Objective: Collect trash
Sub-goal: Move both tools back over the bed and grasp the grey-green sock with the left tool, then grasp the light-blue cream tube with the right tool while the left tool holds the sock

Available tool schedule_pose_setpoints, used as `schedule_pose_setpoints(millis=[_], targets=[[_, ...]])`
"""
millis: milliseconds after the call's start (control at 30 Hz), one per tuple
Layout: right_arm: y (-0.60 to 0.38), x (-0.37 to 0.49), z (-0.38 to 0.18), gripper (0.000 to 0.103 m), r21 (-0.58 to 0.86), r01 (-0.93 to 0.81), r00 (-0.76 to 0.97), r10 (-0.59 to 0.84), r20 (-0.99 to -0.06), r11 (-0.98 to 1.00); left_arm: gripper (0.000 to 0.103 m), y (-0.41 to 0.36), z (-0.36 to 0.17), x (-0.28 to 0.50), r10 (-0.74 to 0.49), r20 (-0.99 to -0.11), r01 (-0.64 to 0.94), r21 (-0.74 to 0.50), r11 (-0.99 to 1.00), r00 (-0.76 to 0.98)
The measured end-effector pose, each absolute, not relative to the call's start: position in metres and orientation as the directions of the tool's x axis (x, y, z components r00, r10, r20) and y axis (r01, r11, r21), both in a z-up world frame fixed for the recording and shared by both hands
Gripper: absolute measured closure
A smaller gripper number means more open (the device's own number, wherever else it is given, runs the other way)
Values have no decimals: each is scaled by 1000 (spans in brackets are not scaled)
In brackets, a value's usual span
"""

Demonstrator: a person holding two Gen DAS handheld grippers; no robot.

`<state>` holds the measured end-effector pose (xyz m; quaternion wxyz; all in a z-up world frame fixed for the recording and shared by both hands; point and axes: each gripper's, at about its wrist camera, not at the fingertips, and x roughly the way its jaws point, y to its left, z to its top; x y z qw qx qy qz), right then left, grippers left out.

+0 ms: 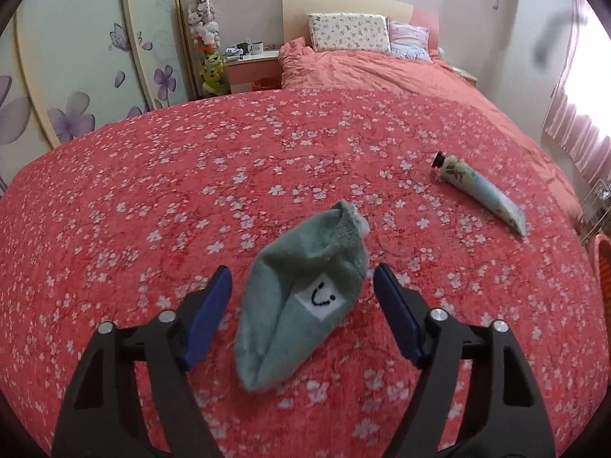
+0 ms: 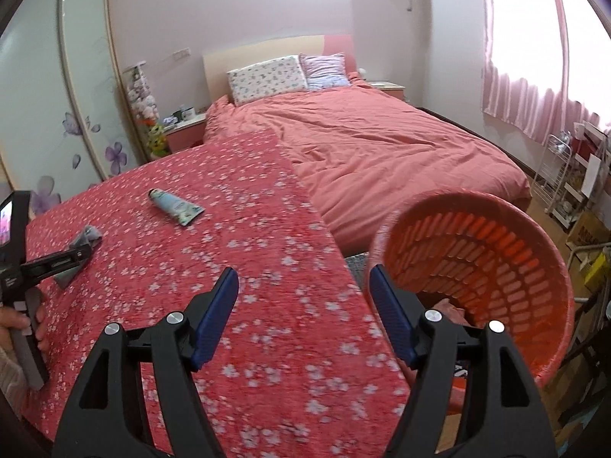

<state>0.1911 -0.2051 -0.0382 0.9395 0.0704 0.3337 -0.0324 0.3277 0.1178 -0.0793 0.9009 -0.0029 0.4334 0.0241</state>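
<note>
While the left gripper (image 1: 301, 290) hangs over the flowered red blanket (image 1: 152, 191), tilted down toward the foot of the bed, the green sock (image 1: 301, 290) lies right between its two blue pads (image 1: 210, 313). Its jaws stand wide and neither pad touches the cloth; a strip of blanket shows on each side. The sock's long axis runs from the folded toe end, low and near the gripper's body, up and slightly rightward to the open cuff beyond the fingertips. So it lies roughly along the pointing line of the fingers and across their closing direction, which suits a pinch over its middle, near the little smiley patch (image 1: 320, 295). From the right wrist view the left gripper (image 2: 82, 253) shows at the far left edge, sitting over the sock (image 2: 87, 234), with the person's hand (image 2: 17, 322) on its handle.

A cream tube (image 1: 477, 191) lies further off to the right on the blanket, cap pointing away toward the pillows, well apart from the sock. The right gripper (image 2: 303, 290) also stands wide and empty, above the blanket's edge, with the orange slatted basket (image 2: 534, 236) just beside its right finger. I judge the left hand the clear one for the sock, and the right the likelier one for the tube.
</note>
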Motion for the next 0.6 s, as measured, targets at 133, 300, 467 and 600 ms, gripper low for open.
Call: schedule_pose_setpoints(millis=[133,300,467,600], targets=[[-192,196,-39,32,104,77,771,7,-637,992,46,120,-81,339,45,-796,-58,12,998,603],[-180,199,-39,32,100,48,768,28,-640,994,88,129,-76,347,37,-799,-77,-11,997,601],[-165,211,-37,32,100,11,764,56,-643,995,89,158,-73,346,80,-791,-127,3,992,607],[-154,229,-40,32,110,-16,757,83,-648,994,82,183,-75,348,132,-796,-202,12,979,591]])
